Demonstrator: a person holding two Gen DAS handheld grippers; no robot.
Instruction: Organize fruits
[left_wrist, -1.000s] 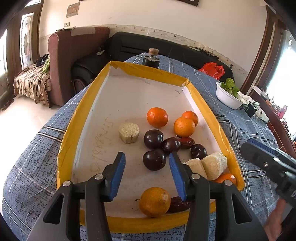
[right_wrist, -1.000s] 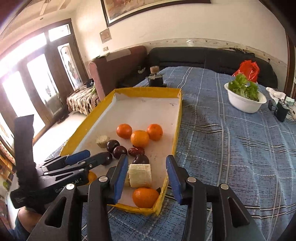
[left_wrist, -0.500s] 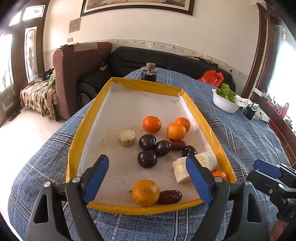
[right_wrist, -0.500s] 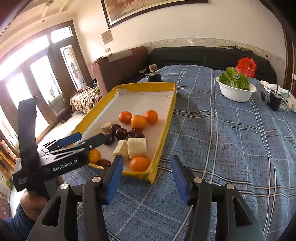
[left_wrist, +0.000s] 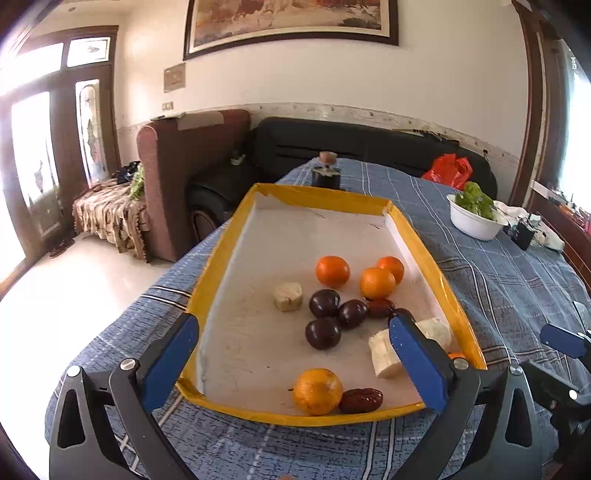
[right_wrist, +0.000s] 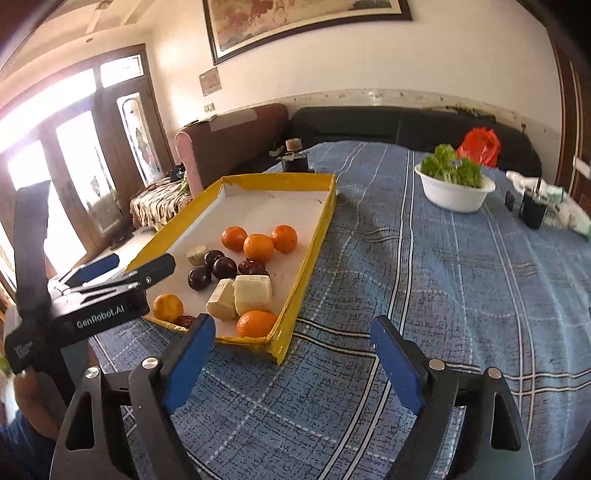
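Left gripper (left_wrist: 295, 354), body marked "GenRobot.AI", and right gripper (right_wrist: 291, 354): jaws opening, nothing between them. Fruits (left_wrist: 332, 271) lie in the yellow-edged tray (left_wrist: 317, 197), right half, on the blue checked cloth (right_wrist: 443, 280).

The table (right_wrist: 461, 295) wears a blue plaid cloth (left_wrist: 517, 280) that hangs over its near edge. Directly on the cloth sits a shallow yellow-rimmed tray (left_wrist: 229, 258), long side running from 6 o'clock up toward 12 in the left wrist view. Just beyond the tray's far end, at 12 o'clock, stands a small dark object with a tan top (left_wrist: 327, 170). Well apart from the tray, at about 2 o'clock, rests 1 white bowl (right_wrist: 454, 194) heaped with green leaves. Past the bowl, toward 3 o'clock, lie a small black box-like item (right_wrist: 532, 208) and a crumpled pale cloth or bag (right_wrist: 561, 210); what they are cannot be told.
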